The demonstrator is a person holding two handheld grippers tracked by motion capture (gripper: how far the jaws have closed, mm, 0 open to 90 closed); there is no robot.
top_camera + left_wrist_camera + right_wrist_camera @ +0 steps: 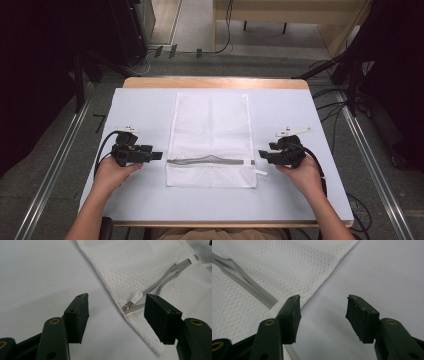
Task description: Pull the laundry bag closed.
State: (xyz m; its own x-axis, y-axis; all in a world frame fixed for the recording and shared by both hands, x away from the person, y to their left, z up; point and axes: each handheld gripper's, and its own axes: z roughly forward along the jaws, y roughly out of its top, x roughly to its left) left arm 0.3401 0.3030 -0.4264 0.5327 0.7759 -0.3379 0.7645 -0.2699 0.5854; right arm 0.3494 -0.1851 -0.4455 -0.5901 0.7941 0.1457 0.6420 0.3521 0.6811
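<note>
We're looking at a wooden-edged counter [210, 82] under a pale sheet [145, 107]. Flat on the middle of it lies a white mesh bag [210, 125], grey zipper [210, 161] running across its near end, white pull [136, 297] at one side.

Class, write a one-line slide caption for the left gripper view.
Open left tool poised at the corner of a white mesh bag, facing its grey zipper's white pull tab.

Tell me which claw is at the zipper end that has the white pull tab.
The left claw: the white pull tab lies just beyond its open jaws.
</note>
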